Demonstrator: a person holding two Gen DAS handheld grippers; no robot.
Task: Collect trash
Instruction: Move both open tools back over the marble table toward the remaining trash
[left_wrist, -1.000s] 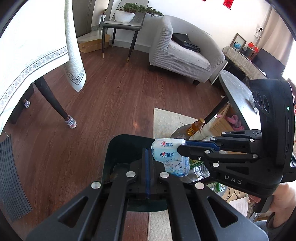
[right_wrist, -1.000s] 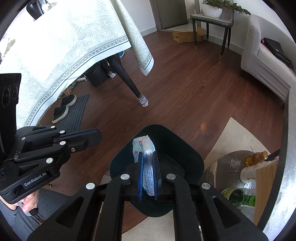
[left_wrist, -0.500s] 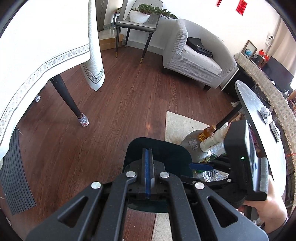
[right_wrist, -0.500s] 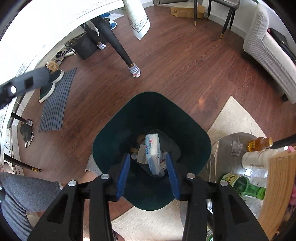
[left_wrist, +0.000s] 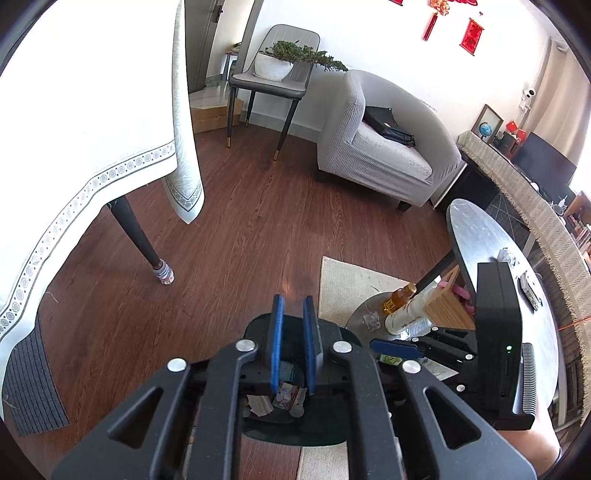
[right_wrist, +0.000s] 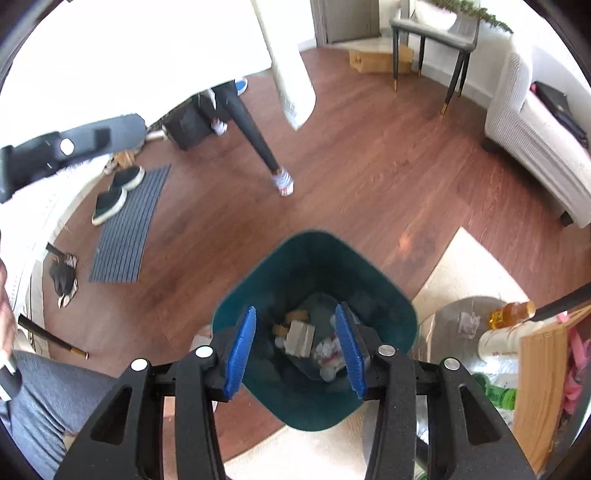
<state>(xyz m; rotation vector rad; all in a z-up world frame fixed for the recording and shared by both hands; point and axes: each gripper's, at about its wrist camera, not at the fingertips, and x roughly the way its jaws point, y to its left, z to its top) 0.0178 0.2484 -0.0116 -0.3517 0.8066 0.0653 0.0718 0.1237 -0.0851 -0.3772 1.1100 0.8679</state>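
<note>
A dark teal trash bin stands on the wood floor by a rug; it also shows in the left wrist view. Crumpled wrappers and paper lie at its bottom, also seen in the left wrist view. My right gripper hangs open and empty above the bin mouth. My left gripper is open a little and empty, above the bin. The right gripper's body shows at the right of the left wrist view. Part of the left gripper shows blurred at the upper left of the right wrist view.
A low round shelf right of the bin holds an amber bottle, a white cup, green bottles and a wooden box. A table with white cloth stands left, an armchair behind, a floor mat with shoes.
The tissue pack that my right gripper held has dropped into the bin, and the right jaws have opened wide. My left gripper has opened a little and lifted.
</note>
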